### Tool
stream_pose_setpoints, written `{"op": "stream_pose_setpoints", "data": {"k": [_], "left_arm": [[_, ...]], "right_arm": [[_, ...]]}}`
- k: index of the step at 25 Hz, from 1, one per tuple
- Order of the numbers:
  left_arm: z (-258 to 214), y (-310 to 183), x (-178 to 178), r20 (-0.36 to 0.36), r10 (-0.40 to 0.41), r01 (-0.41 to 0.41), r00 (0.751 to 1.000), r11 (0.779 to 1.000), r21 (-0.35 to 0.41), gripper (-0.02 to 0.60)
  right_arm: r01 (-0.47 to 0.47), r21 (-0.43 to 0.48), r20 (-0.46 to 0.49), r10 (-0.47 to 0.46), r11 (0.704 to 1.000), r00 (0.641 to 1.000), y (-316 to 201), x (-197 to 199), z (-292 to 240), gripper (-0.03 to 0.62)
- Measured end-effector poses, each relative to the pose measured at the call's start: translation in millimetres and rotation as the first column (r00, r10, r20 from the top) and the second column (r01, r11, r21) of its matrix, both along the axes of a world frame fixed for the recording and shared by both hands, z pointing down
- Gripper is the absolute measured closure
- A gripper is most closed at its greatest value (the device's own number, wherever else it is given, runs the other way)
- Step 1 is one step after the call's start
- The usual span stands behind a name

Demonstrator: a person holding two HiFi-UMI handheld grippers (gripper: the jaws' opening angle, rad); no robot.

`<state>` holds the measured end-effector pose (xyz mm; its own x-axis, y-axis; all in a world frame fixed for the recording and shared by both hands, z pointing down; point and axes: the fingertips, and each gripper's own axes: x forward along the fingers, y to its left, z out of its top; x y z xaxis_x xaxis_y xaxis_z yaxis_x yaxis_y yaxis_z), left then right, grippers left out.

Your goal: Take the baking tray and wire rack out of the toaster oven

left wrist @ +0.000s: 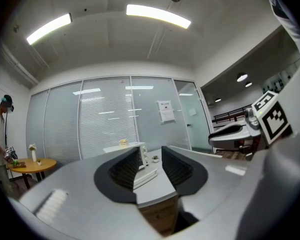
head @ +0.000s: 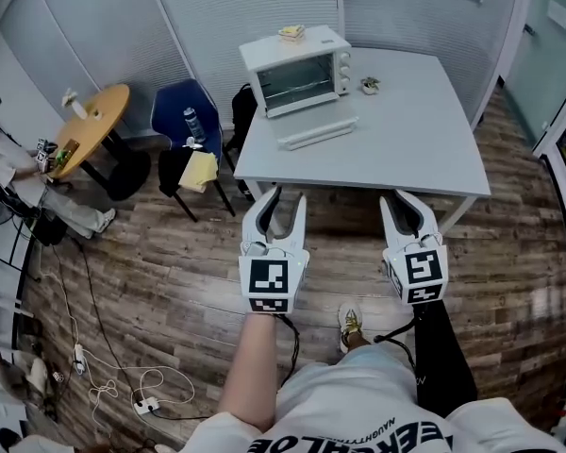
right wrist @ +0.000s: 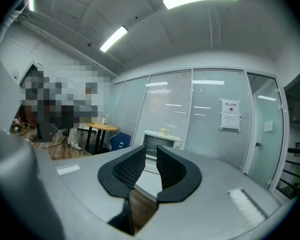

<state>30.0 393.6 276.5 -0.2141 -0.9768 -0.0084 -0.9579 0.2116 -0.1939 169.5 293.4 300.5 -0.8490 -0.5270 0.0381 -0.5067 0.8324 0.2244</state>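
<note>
Since the toaster oven point(head: 297, 72) sits at the far left corner of the white table point(head: 396, 149) with its glass door shut, I think the baking tray and the wire rack are still inside it, but I cannot see them through the glass. A small yellow thing point(head: 291, 33) lies on top of the oven. A long flat white thing point(head: 317, 133) lies on the table just in front of the door, and I cannot tell what it is. My left gripper point(head: 285, 204) is out over the wood floor, short of the table's near edge, with its jaws a fair way apart and nothing between them. My right gripper point(head: 402, 202) is beside it, with its jaws only a little apart, and it holds nothing too. So nothing is done yet. I guess I must reach the oven, open the door, and pull out the tray and the rack.
</note>
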Motion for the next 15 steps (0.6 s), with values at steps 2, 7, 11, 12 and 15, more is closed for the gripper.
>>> {"op": "stream_pose_setpoints", "data": {"k": [2,7,11,12,15], "left_arm": [[1,-15,-8,-0.002,-0.007,0.007,1.000,1.000,-0.001,0.430],[0,-57,-35,-0.006,-0.035,0.035,0.999,0.999,0.003,0.430],[-2,-95,-53,-0.006,-0.051,0.051,0.999,0.999,0.004,0.430],[-2,-105,-56,-0.006,-0.054,0.054,0.999,0.999,0.003,0.430],[0,-132,-66,-0.009,-0.063,0.063,0.998,0.998,-0.002,0.430]], "right_arm": [[0.006,-0.001,0.004,-0.006,1.000,1.000,-17,-9,0,0.545],[0.033,0.007,0.004,-0.033,0.999,0.999,-62,-36,-4,0.543],[0.056,0.017,-0.006,-0.056,0.998,0.998,-100,-57,-6,0.536],[0.061,0.016,-0.008,-0.061,0.998,0.998,-110,-61,-6,0.534],[0.076,0.010,-0.011,-0.076,0.997,0.997,-135,-74,-3,0.533]]}}
